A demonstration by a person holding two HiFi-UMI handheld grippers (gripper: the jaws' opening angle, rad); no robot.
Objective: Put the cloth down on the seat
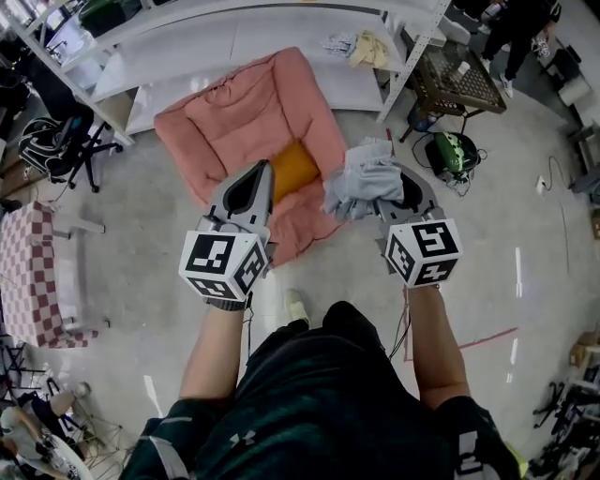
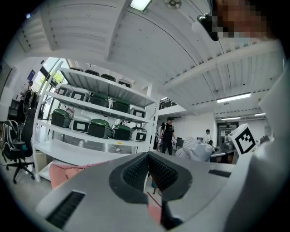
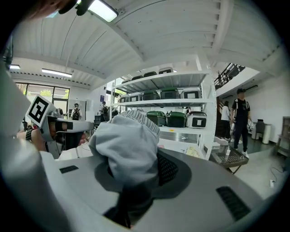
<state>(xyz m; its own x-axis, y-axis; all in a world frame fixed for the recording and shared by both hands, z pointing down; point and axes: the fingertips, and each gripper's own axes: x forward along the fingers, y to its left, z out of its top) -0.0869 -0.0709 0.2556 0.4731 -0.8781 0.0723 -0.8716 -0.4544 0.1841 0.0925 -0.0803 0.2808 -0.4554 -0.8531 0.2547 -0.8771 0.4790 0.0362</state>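
A pink padded seat (image 1: 234, 112) lies on the floor in the head view, with an orange cushion (image 1: 293, 167) in its middle. My right gripper (image 1: 377, 192) is shut on a bunched grey cloth (image 1: 362, 184), held in the air just off the seat's right edge. In the right gripper view the cloth (image 3: 129, 149) bulges up between the jaws and hides the pads. My left gripper (image 1: 262, 176) is shut and holds nothing, hanging over the seat's near edge by the orange cushion. Its own view shows its pads (image 2: 136, 170) meeting, with the seat (image 2: 63, 172) low on the left.
White shelving (image 1: 234, 37) runs behind the seat, with pale cloths (image 1: 361, 47) on it. A black office chair (image 1: 56, 141) and a checkered piece (image 1: 28, 272) stand left. At the right are a brown mesh table (image 1: 459, 80) and a green device (image 1: 453, 152). A person (image 1: 516, 28) stands far right.
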